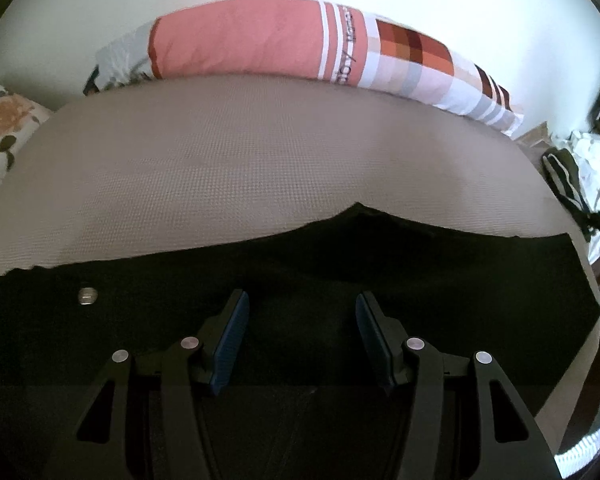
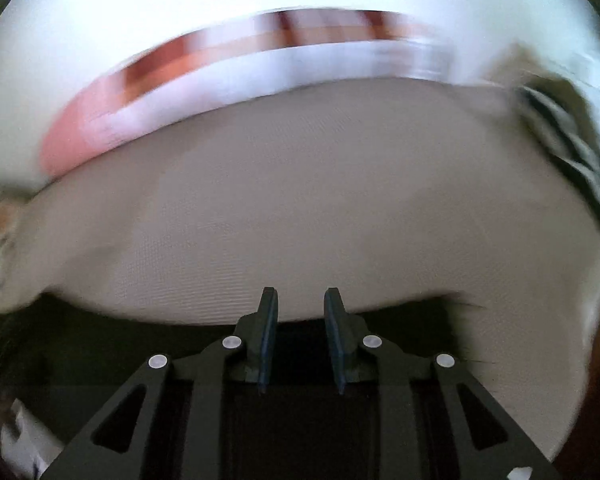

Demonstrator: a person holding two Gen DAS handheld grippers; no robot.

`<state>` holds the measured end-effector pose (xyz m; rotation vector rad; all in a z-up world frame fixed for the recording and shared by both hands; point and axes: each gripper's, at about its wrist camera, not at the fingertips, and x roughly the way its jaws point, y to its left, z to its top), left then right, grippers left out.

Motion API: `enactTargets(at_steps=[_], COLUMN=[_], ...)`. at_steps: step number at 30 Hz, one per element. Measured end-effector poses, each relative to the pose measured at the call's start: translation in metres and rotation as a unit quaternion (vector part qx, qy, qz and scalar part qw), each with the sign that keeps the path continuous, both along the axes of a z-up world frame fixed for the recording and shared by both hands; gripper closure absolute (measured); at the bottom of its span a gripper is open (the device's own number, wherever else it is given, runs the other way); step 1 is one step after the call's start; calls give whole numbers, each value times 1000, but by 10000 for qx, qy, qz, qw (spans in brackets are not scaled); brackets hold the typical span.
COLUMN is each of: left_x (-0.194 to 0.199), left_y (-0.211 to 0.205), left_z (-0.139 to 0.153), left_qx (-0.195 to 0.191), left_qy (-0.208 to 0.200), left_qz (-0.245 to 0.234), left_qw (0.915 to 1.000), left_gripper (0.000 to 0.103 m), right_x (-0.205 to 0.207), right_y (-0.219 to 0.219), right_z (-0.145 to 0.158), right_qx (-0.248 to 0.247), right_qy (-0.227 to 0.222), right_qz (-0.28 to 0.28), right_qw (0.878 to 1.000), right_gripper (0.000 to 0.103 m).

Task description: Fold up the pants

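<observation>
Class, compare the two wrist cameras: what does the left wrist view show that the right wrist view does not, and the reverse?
Only the left wrist view shows the metal button on the black pants, and sharp print on the long pillow. Only the right wrist view shows the right gripper, jaws slightly apart, empty, tips over bare mat. Both share the beige mat, pants, pillow and striped clothes at the right; the left gripper stands open over the pants.

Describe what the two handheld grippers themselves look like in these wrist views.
Both match. The left gripper and right gripper have matte black angular frames with triangular cut-outs, round silver pivot pins, and two flat tapering fingers faced with ribbed dark-blue pads. No cables, printed markings, sleeves or hands show on either.
</observation>
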<state>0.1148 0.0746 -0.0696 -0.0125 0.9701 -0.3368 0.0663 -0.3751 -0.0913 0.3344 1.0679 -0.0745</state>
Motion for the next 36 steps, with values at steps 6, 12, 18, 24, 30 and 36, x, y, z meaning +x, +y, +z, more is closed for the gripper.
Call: enactTargets(at_steps=[6, 12, 18, 24, 30, 36], left_x=[-17, -29, -35, -37, -41, -36], left_y=[34, 67, 96, 104, 104, 92], left_z=[13, 4, -9, -11, -14, -7], left_qx=[211, 336, 95, -18, -9, 329], left_qy=[-176, -131, 4, -38, -153, -128], left_qz=[235, 494, 781, 784, 752, 742], left_qw=[9993, 9981, 9969, 9969, 9970, 9966], left_gripper=[44, 43, 43, 43, 43, 43], right_x=[73, 122, 156, 163, 180, 173], right_y=[147, 268, 318, 324, 325, 305], right_z=[1, -11, -38, -37, -51, -32], right_qx=[1027, 1433, 1386, 1466, 1106, 1171], right_qy=[23, 299, 751, 719, 467, 213], right_qz=[2061, 3516, 3991, 4194, 3696, 3379], right_qw=[9731, 9246, 9032, 8930, 9214, 9336], right_gripper=[80, 79, 76, 95, 100, 84])
